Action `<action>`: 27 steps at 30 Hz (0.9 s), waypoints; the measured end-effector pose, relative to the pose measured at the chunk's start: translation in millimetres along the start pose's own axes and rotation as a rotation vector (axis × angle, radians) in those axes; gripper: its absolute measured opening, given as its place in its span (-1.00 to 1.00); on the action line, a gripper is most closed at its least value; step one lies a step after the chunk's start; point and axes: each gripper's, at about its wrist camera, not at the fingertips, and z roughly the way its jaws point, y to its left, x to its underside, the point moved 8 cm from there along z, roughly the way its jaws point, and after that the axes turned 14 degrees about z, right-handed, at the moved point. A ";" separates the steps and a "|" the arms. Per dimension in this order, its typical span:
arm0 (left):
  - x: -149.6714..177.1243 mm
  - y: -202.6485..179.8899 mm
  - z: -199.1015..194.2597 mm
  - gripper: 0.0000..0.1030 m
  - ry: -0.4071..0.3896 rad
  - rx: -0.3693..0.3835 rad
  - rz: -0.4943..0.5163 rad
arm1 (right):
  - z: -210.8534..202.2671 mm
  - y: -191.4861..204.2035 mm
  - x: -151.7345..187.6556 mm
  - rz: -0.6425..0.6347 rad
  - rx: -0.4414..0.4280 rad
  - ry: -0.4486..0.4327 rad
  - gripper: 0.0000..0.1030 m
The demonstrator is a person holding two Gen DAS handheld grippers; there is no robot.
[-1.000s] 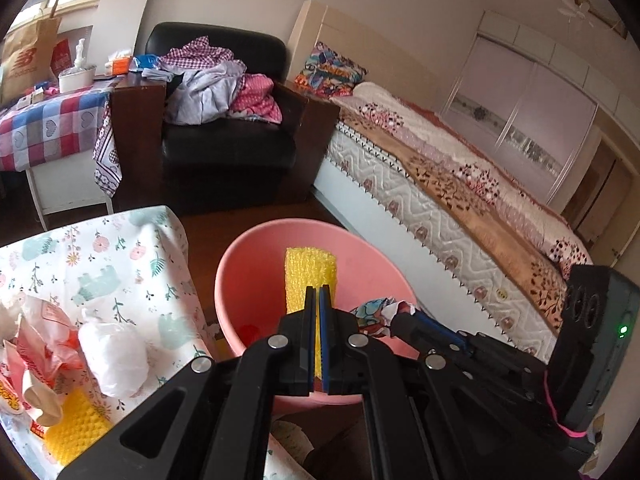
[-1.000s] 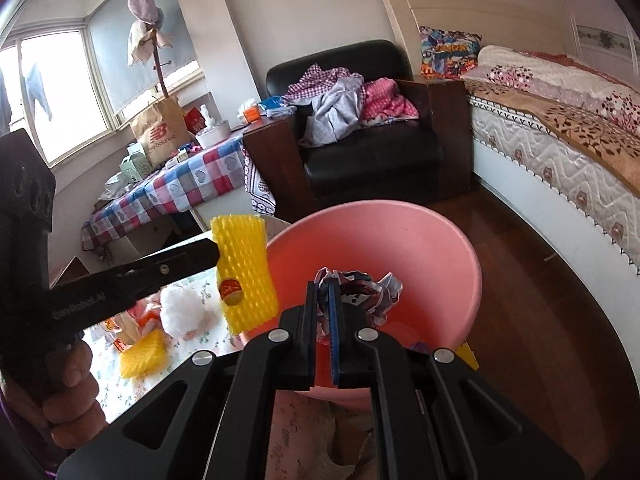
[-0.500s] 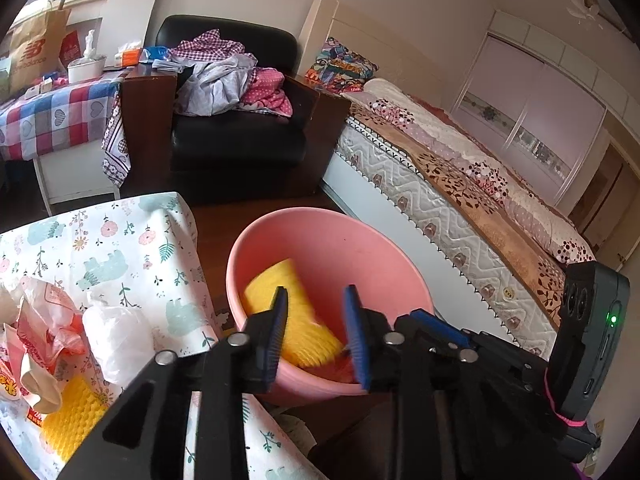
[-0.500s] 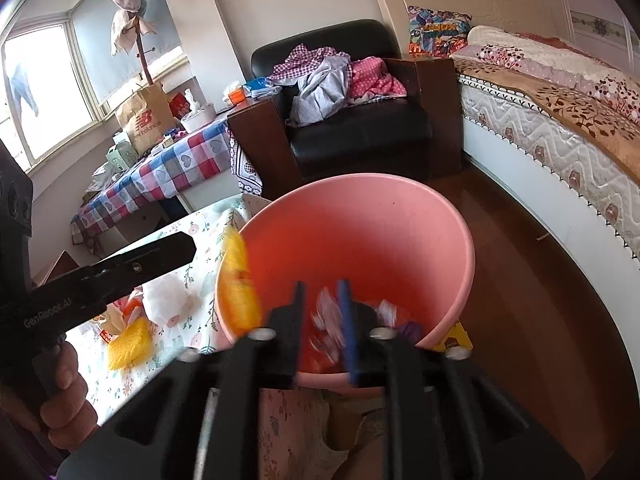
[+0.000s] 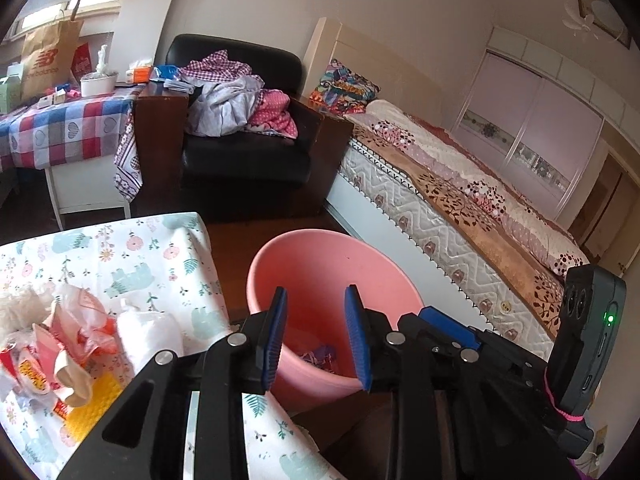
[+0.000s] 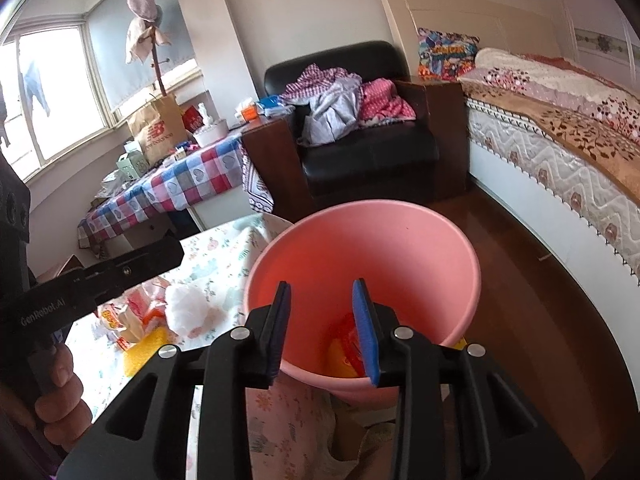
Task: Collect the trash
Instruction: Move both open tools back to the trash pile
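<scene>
A pink trash bin (image 5: 332, 264) stands on the floor beside the table; it also shows in the right wrist view (image 6: 372, 240). Crumpled wrappers (image 5: 320, 356) lie at its bottom, and yellow foam netting and a red wrapper (image 6: 344, 348) show inside. My left gripper (image 5: 316, 336) is open and empty over the bin's near rim. My right gripper (image 6: 324, 328) is open and empty over the bin. More trash lies on the floral tablecloth (image 5: 120, 248): a white wad (image 5: 148, 332), red-and-white bags (image 5: 76, 320) and yellow foam netting (image 5: 96, 400).
A black armchair (image 5: 244, 152) piled with clothes stands behind the bin. A bed (image 5: 460, 200) runs along the right. A checked-cloth table (image 5: 60, 132) with a paper bag and boxes is at the far left. The wooden floor (image 6: 540, 280) lies between bin and bed.
Both grippers opened and dropped their loads into the bin: the left let go of the yellow foam netting, the right of the crumpled wrapper. Both then drew back a little.
</scene>
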 end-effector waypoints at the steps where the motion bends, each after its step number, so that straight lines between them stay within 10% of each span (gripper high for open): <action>1: 0.5 1.6 -4.2 -0.45 -0.004 -0.004 -0.002 | -1.5 3.6 0.2 -0.006 -0.003 -0.004 -0.34; 16: 24.9 39.6 -57.7 -0.45 -0.012 -0.079 -0.047 | -7.2 48.8 16.5 -0.083 -0.050 0.024 -0.16; 19: 33.4 49.6 -70.3 -0.05 -0.011 -0.109 -0.055 | -6.4 58.2 21.8 -0.101 -0.060 0.035 -0.16; 27: 58.8 76.7 -100.4 -0.04 -0.006 -0.170 -0.080 | -2.1 78.5 38.4 -0.143 -0.080 0.072 -0.16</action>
